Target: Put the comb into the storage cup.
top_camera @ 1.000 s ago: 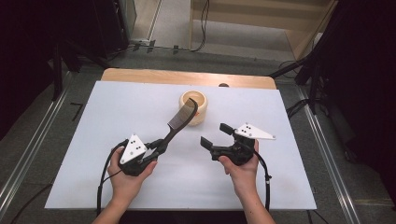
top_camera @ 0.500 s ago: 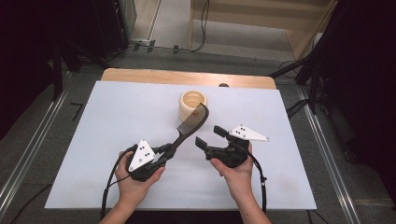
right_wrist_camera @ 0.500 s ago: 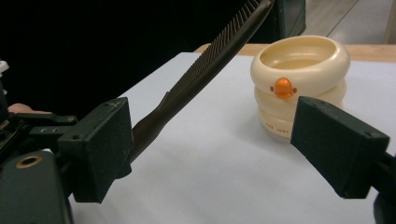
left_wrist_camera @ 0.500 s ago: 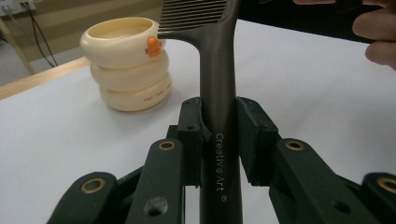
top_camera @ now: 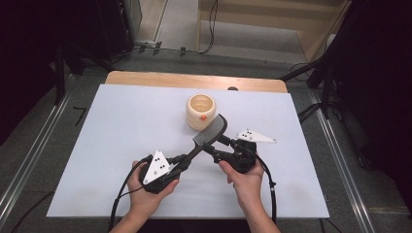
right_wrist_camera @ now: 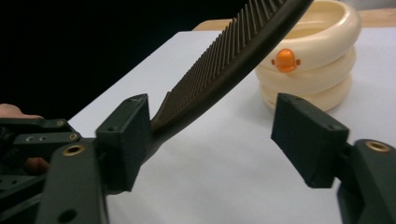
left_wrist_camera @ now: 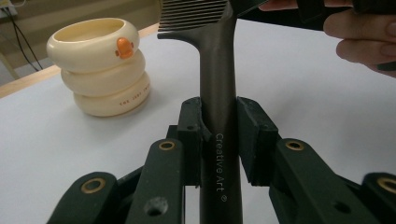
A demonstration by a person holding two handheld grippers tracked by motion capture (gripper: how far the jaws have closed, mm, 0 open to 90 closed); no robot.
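Nearer now, open right hand-held gripper [top_camera: 217,145] flanks left hand-held gripper's [top_camera: 180,162] clamped comb [top_camera: 210,131] beside cup [top_camera: 200,110].

A dark comb [top_camera: 210,132] slants up off the table, beside a cream ringed cup [top_camera: 200,111].

1. I count one comb [top_camera: 209,132]: dark, with a long handle and a single row of teeth.
2. I count one cream cup [top_camera: 200,111], built of three stacked rings, with one orange mark on its side.
3. I have two grippers: my left gripper [top_camera: 180,160] and my right gripper [top_camera: 216,145], each with two black jaws.
4. Two grey three-cornered plates, one on top of each gripper.
5. Two cables, one trailing from each gripper.
6. Two hands, my left hand [top_camera: 145,194] and my right hand [top_camera: 247,178].
7. One table [top_camera: 107,126], with one white top and one wooden strip at its far edge.
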